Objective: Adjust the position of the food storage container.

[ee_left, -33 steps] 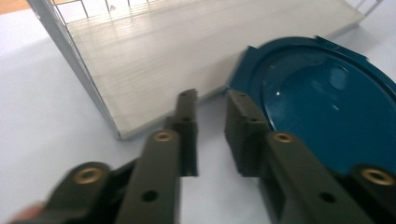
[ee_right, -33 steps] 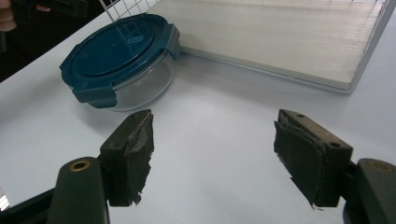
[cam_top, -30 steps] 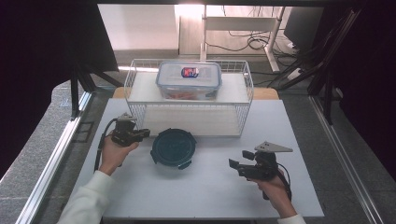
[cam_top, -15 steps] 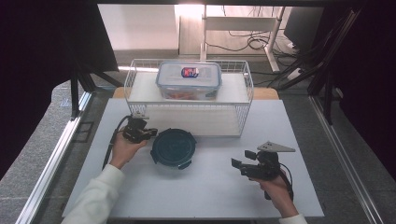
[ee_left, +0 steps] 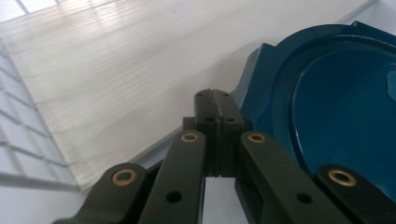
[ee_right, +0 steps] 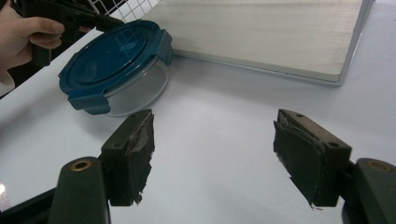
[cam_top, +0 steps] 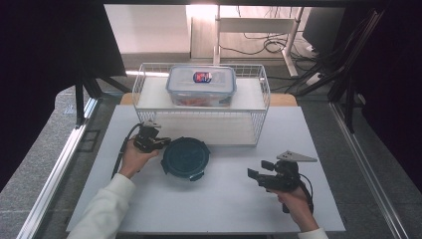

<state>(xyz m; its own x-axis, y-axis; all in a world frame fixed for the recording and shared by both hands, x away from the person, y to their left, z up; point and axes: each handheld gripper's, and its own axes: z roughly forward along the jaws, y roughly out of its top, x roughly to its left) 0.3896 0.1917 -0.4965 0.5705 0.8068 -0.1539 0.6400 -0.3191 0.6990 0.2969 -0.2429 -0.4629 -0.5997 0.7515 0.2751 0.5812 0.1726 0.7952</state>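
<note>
**Left claw clenched beside the round container; right claw released**

Round container (cam_top: 185, 158) with dark blue clip lid, clear bowl beneath, standing on the white table (cam_top: 219, 204) just in front of the wire basket (cam_top: 259, 124). Inside the basket, on its pale board, a rectangular lidded box (cam_top: 201, 85) with food, well behind the round container. Basket front close behind the lid's far edge; table surface between the two claws bare.

Left claw (cam_top: 160, 143) at the container's left edge, jaws pressed together with nothing between them, tips next to a lid clip (ee_left: 252, 74); contact not discernible. Left hand (cam_top: 133, 158) wrapped around the grip, white sleeve entering from the lower left.

Right claw (cam_top: 253, 175) well apart to the right, held low over the table, jaws spread and holding nothing, pointed leftward toward the container (ee_right: 114, 70). Right hand (cam_top: 294, 203) below, grey three-cornered plate on top.
</note>
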